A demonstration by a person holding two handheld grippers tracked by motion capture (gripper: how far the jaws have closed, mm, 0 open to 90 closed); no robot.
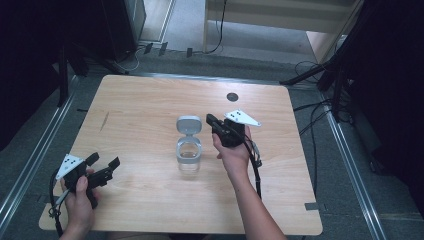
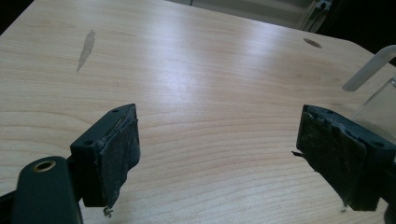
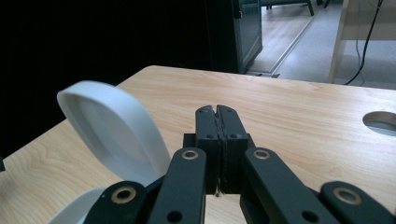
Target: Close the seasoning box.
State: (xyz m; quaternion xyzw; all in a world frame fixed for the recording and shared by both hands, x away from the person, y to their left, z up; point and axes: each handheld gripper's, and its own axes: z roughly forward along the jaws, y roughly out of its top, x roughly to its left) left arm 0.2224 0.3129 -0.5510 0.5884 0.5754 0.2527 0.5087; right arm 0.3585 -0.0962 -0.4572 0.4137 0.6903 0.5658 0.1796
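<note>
From above, a clear jar (image 1: 189, 156) with its grey flip lid (image 1: 188, 125) swung open stands near the middle of the wooden table (image 1: 140, 105), between the two hand-held tools. The right gripper (image 1: 212, 120) sits just to the jar's right, close beside the raised lid, its tip aimed toward the far left of the table; the right hand (image 1: 233, 155) holds it from behind. The right gripper view adds what the high view cannot resolve: the two black jaws are pressed flat together with nothing between them, and the pale inner face of the lid (image 3: 109, 128) rises just to their left, tilted back and away from the jar's mouth. A round hole in the tabletop (image 3: 380, 122) lies ahead and to the right of those jaws. The left gripper (image 1: 106, 161) rests well apart from the jar, near the table's front left corner, held by the left hand (image 1: 80, 202) and pointing toward the jar. Its own view shows the jaws spread wide over bare wood, with the jar's glassy wall (image 2: 380, 109) at the far right edge beyond the right jaw, and a grey smear (image 2: 86, 46) ahead on the left. The jar stands upright, mouth up; it looks empty, though the pictures are too small to be sure.
</note>
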